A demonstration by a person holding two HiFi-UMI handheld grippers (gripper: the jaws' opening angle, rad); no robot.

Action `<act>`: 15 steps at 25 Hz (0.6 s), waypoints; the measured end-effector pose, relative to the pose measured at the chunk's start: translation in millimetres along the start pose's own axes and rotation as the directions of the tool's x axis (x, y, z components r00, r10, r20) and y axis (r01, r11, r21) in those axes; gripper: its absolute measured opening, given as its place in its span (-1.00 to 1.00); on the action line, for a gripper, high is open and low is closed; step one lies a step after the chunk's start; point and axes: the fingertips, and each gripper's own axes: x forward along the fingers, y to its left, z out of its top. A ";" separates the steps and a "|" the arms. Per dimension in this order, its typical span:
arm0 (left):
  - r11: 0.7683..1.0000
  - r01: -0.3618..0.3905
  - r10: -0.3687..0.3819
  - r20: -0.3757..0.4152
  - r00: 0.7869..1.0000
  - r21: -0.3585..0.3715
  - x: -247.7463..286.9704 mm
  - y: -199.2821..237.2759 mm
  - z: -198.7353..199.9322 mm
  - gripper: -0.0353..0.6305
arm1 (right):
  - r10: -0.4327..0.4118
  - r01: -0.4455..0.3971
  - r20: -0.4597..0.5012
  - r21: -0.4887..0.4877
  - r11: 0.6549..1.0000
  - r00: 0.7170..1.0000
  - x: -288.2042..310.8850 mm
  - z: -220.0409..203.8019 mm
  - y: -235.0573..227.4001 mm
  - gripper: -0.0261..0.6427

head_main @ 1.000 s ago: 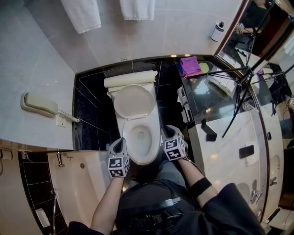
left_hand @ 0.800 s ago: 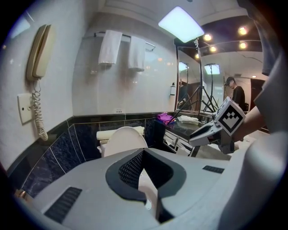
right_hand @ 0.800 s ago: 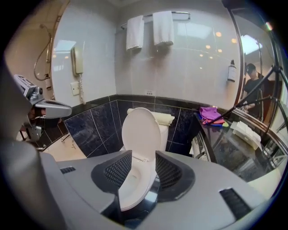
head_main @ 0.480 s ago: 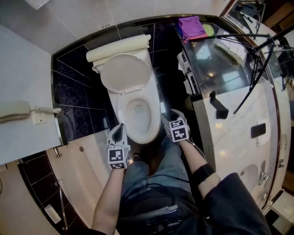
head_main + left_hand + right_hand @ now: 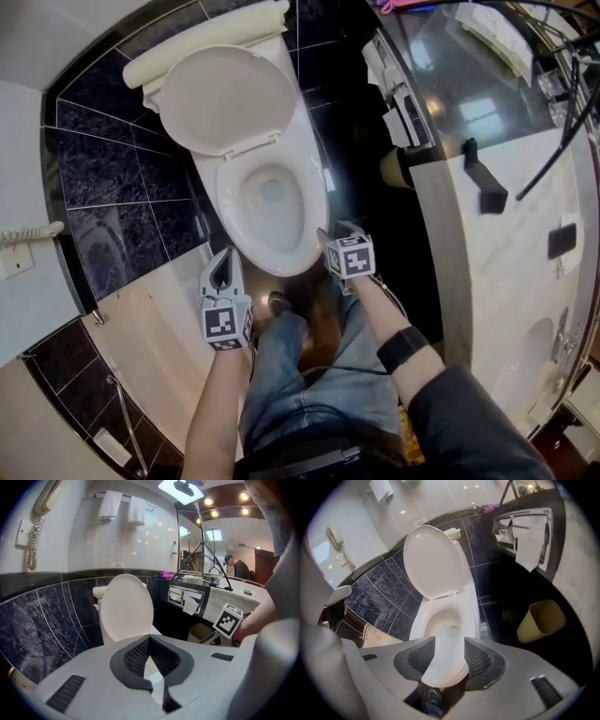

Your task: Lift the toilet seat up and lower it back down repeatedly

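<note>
The white toilet (image 5: pixel 267 202) stands on dark tile with its solid lid (image 5: pixel 225 98) raised against the tank. The seat ring (image 5: pixel 440 620) seems to lie flat on the bowl. My left gripper (image 5: pixel 225 255) hangs by the bowl's front left corner, its jaws meeting at the tips on nothing; in the left gripper view (image 5: pixel 149 639) it faces the raised lid (image 5: pixel 125 606). My right gripper (image 5: pixel 330 239) is at the front right corner, touching nothing. Its jaws have just been opening and stand open (image 5: pixel 450 641) above the bowl's front rim, with nothing between them.
A tan waste bin (image 5: pixel 541 620) sits on the floor right of the toilet, under a paper holder (image 5: pixel 525 531). A marble counter (image 5: pixel 506 262) runs along the right, and a bathtub edge (image 5: pixel 141 328) along the left. The person's legs (image 5: pixel 309 375) stand just before the bowl.
Both grippers have sunk toward the front of the bowl, the right one further and with a roll of the wrist. The head view now sits closer over the toilet.
</note>
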 end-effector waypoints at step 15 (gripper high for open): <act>0.998 0.068 -0.068 -0.056 0.996 0.004 60.8 -30.6 -82.9 -0.89 | 0.098 -0.084 -0.012 0.417 0.905 0.995 113.0 -106.8 -40.2 -0.28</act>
